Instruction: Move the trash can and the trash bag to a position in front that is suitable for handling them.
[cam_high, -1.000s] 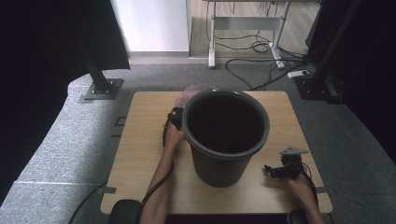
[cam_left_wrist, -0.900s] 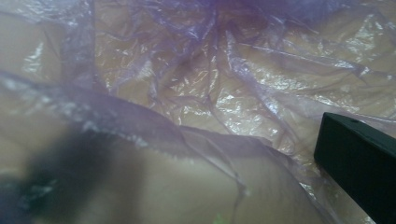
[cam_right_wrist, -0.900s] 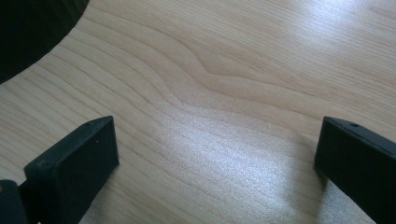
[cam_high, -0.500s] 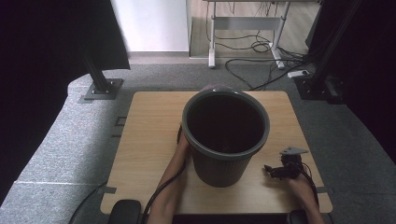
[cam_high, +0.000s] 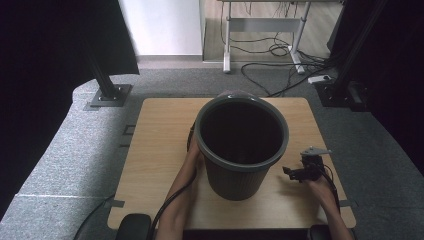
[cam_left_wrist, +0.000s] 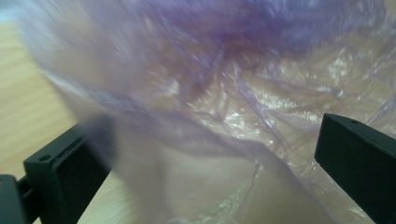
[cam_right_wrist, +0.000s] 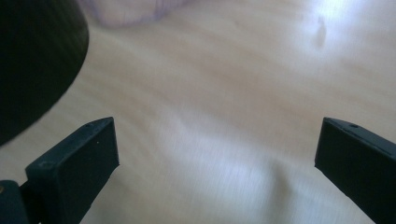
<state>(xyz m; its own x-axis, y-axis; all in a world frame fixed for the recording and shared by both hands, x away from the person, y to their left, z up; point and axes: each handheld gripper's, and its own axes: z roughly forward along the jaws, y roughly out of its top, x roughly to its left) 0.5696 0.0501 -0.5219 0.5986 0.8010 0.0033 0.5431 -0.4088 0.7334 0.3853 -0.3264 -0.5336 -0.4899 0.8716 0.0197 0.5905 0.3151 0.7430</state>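
High view: fixed overhead, near side of bench (cam_high: 160, 140), facing forward and down; whole benchtop plus floor beyond.
Left gripper view: rides gripper, looks along own jaws, very close to purple plastic bag (cam_left_wrist: 243, 93), blurred.
Right gripper view: low over benchtop, close, jaws wide apart.
Shared: dark bin (cam_high: 241, 145) in high and right gripper views; bag in all three.

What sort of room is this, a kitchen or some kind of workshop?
Probably a lab or recording studio, not a kitchen. A small wooden table stands on grey carpet, black curtains hang at both sides, and loose cables lie on the floor under a desk behind.
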